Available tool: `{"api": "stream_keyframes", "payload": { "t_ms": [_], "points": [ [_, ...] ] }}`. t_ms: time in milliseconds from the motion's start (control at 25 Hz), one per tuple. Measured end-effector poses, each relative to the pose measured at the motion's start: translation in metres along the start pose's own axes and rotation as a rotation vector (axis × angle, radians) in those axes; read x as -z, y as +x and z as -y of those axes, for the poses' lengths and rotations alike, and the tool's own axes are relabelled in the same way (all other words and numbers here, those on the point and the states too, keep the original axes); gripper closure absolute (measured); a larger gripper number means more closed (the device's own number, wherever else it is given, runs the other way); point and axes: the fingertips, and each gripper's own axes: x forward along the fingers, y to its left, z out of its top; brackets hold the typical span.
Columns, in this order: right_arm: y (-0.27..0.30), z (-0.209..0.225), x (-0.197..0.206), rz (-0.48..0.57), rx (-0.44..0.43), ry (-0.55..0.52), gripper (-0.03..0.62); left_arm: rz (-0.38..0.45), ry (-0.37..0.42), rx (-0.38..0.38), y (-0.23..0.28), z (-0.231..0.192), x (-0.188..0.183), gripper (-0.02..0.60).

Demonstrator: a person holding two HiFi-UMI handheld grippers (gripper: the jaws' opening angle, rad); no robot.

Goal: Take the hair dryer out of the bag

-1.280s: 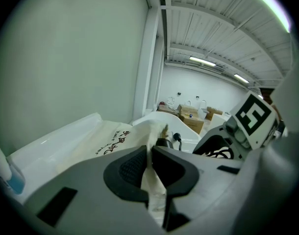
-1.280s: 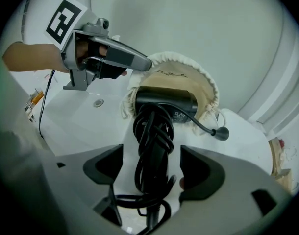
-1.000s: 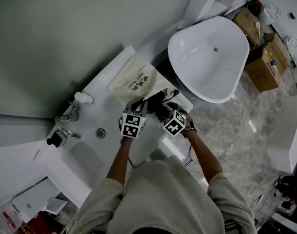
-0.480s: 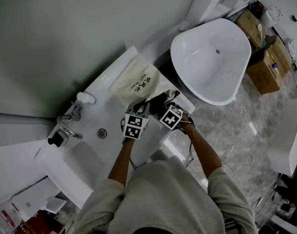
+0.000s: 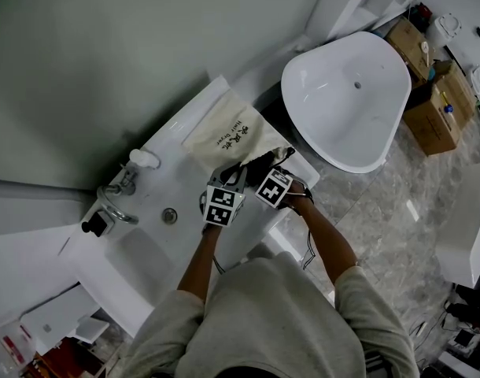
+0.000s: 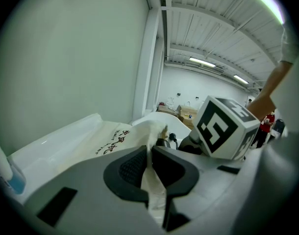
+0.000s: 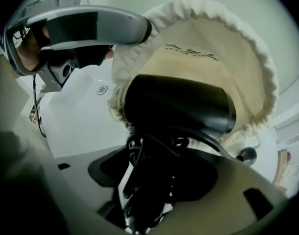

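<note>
Clamps the left gripper [image 6: 150, 166] tight on a fold of cream cloth at the mouth of the bag [image 6: 115, 140], pads pressed together at lower centre of the left gripper view with the cloth running down between them. Holds the right gripper [image 7: 157, 177] steeply downward over that mouth, jaws apart though just now narrowing, with the handle and bundled cord of the black hair dryer [image 7: 181, 104] standing between them and a white sliver left beside the left-hand pad. Takes in the wider room from the head view alone: grey-green wall [image 5: 106, 46] across the upper left, white tub [image 5: 342, 109] at upper right, white counter [image 5: 157, 187] running diagonally through the middle, cardboard boxes [image 5: 437, 109] at the right edge, then faucet [image 5: 114, 203] and drain [image 5: 170, 216] at centre left. Shows the bag there lying flat on the counter, black lettering up, mouth toward both grippers, and the dryer as no more than a dark patch. Gives the dryer's place properly only in the right gripper view: barrel across mid-frame at the bag's open mouth, ruffled rim arching round it, left gripper at upper left gripping that rim, small black stopper [image 7: 246, 155] at lower right. Catches only the right gripper's marker cube [image 6: 227, 127] in the left gripper view, at centre right.
</note>
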Motion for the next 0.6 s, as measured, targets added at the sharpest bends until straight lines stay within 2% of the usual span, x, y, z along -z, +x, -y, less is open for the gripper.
{"api": "stream_keyframes", "payload": {
  "t_ms": [320, 600],
  "points": [
    [-0.006, 0.001, 0.002, 0.017, -0.013, -0.036, 0.347, -0.011, 0.004, -0.012, -0.001, -0.002, 0.0, 0.541],
    [-0.021, -0.007, 0.008, 0.104, 0.0, -0.024, 0.355, -0.004, 0.007, -0.017, 0.002, -0.005, 0.003, 0.541]
  ]
}}
